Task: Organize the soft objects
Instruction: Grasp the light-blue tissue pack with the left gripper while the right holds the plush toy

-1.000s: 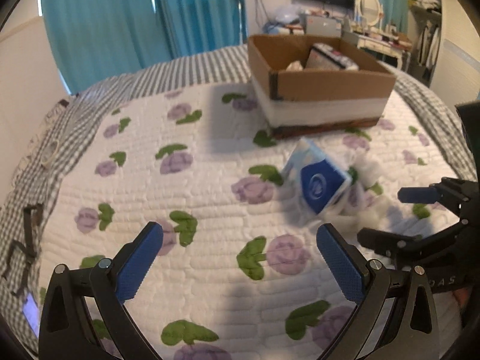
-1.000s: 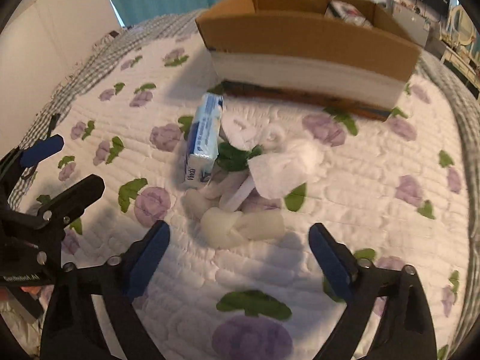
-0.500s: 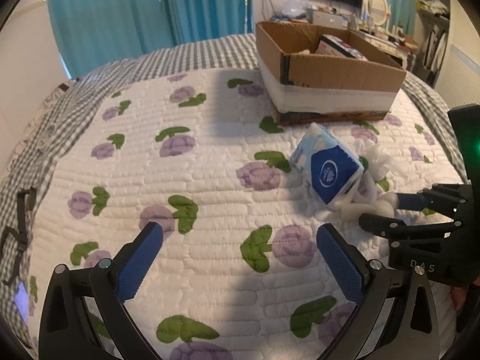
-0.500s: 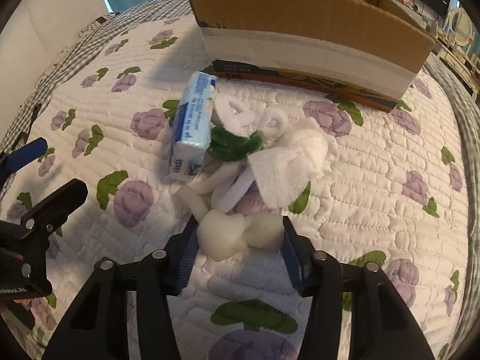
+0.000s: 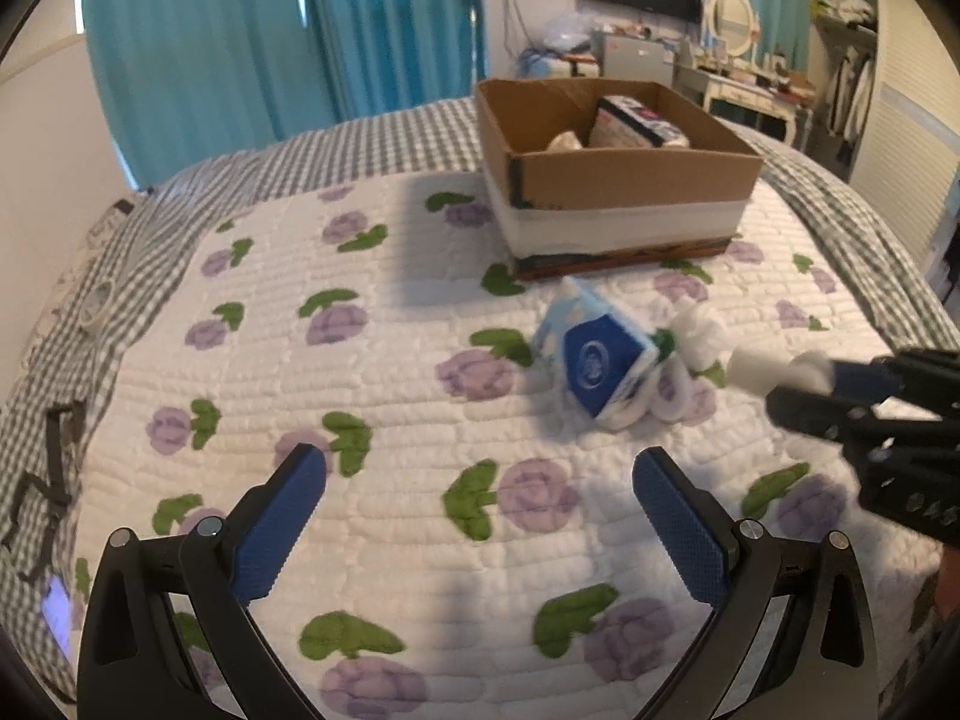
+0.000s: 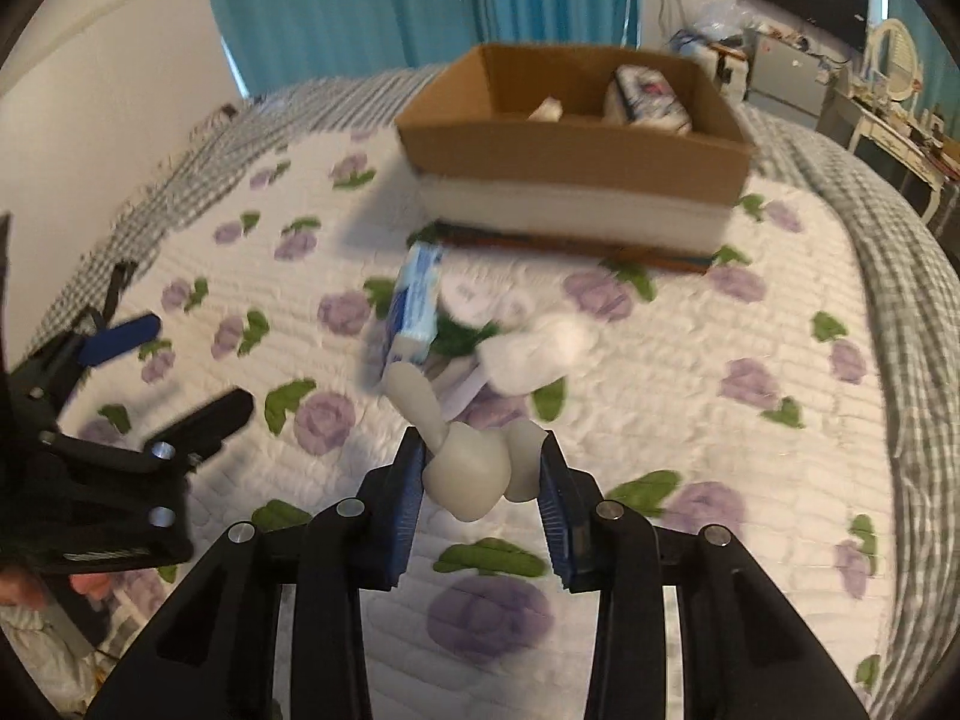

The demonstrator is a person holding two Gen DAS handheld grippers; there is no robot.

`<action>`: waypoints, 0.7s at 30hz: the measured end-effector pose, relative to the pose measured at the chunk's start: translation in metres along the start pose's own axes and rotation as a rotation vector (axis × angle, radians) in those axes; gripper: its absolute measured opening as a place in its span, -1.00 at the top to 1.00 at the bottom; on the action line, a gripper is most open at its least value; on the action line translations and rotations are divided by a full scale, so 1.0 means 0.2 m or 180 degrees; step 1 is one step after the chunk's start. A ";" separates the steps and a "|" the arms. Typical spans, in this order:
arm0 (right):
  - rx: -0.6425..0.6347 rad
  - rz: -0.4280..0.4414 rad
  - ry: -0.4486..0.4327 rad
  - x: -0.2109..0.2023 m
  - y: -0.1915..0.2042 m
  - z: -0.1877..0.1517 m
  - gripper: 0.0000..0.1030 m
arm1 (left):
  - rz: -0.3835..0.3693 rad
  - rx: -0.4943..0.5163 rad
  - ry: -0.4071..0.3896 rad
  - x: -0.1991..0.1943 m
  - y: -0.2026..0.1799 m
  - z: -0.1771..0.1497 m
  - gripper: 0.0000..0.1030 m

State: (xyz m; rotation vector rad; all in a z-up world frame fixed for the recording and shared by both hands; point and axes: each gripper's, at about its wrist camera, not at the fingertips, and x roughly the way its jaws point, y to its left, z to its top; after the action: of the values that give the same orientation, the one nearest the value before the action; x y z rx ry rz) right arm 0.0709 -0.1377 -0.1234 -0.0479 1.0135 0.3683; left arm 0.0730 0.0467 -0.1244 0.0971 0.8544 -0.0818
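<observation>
My right gripper (image 6: 482,468) is shut on a cream soft toy (image 6: 465,468) and holds it lifted above the quilt; it also shows in the left wrist view (image 5: 774,369). A blue tissue pack (image 5: 594,354) (image 6: 414,306) and a pile of white soft cloths (image 6: 528,348) (image 5: 699,330) lie on the bed before the cardboard box (image 5: 630,180) (image 6: 576,150), which holds a patterned pack and a pale item. My left gripper (image 5: 480,516) is open and empty above the quilt, left of the pile.
The bed has a white quilt (image 5: 360,390) with purple flowers over a grey checked sheet (image 5: 90,276). Teal curtains (image 5: 240,48) hang behind. A dresser with a mirror (image 5: 732,18) stands at the back right.
My right gripper, shut on the cream toy, has lifted it off the quilt toward the box. The left gripper stayed open and drew back a little.
</observation>
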 end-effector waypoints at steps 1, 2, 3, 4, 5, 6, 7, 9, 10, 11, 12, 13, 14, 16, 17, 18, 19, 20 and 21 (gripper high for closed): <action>0.0003 -0.0052 -0.0042 -0.02 -0.01 0.01 0.31 | -0.0026 -0.0005 0.0014 0.01 -0.02 0.01 -1.00; -0.0009 -0.0150 -0.0100 -0.05 -0.04 0.02 0.31 | -0.0055 -0.0007 0.0030 0.02 -0.04 0.02 -1.00; -0.0015 -0.0208 -0.0129 -0.05 -0.05 0.03 0.31 | -0.0081 -0.0008 0.0042 0.04 -0.07 0.03 -1.00; -0.0002 -0.0264 -0.0164 -0.06 -0.07 0.04 0.31 | -0.0093 -0.0008 0.0050 0.06 -0.09 0.04 -1.00; 0.0052 -0.0261 -0.0184 -0.07 -0.11 0.06 0.31 | -0.0114 0.0002 0.0061 0.08 -0.11 0.04 -1.00; 0.0092 -0.0244 -0.0195 -0.07 -0.13 0.07 0.31 | -0.0142 0.0022 0.0074 0.11 -0.14 0.06 -1.00; 0.0121 -0.0242 -0.0207 -0.06 -0.16 0.08 0.31 | -0.0144 0.0032 0.0081 0.13 -0.16 0.06 -1.00; 0.0150 -0.0298 -0.0220 -0.05 -0.21 0.09 0.31 | -0.0160 0.0043 0.0107 0.19 -0.20 0.09 -0.99; 0.0154 -0.0313 -0.0217 -0.04 -0.23 0.10 0.31 | -0.0179 0.0046 0.0116 0.21 -0.21 0.10 -0.98; 0.0167 -0.0323 -0.0215 -0.02 -0.25 0.10 0.31 | -0.0199 0.0052 0.0131 0.25 -0.23 0.11 -0.92; 0.0183 -0.0317 -0.0211 -0.01 -0.26 0.11 0.31 | -0.0209 0.0063 0.0144 0.27 -0.23 0.12 -0.76; 0.0203 -0.0296 -0.0202 0.01 -0.28 0.11 0.31 | -0.0213 0.0074 0.0170 0.31 -0.24 0.13 -0.60; 0.0235 -0.0269 -0.0190 0.03 -0.30 0.11 0.31 | -0.0213 0.0070 0.0203 0.33 -0.24 0.13 -0.52; 0.0278 -0.0244 -0.0171 0.05 -0.32 0.11 0.31 | -0.0263 0.0013 0.0288 0.39 -0.22 0.14 -0.42; 0.0300 -0.0227 -0.0156 0.07 -0.33 0.10 0.30 | -0.0309 -0.0019 0.0307 0.41 -0.21 0.14 -0.38; 0.0327 -0.0203 -0.0136 0.08 -0.34 0.10 0.30 | -0.0373 -0.0045 0.0301 0.42 -0.20 0.14 -0.17; 0.0344 -0.0190 -0.0123 0.10 -0.35 0.10 0.30 | -0.0454 -0.0049 0.0295 0.42 -0.19 0.14 0.06; 0.0357 -0.0181 -0.0109 0.11 -0.36 0.10 0.30 | -0.0501 -0.0038 0.0295 0.42 -0.19 0.14 0.12; 0.0368 -0.0177 -0.0092 0.12 -0.36 0.10 0.30 | -0.0541 -0.0012 0.0305 0.42 -0.20 0.14 0.22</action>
State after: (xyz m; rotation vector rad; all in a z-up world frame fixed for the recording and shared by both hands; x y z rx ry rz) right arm 0.1216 -0.1944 -0.1423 0.0333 1.0011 0.2584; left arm 0.1447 0.0018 -0.1712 0.0247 0.9576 -0.2364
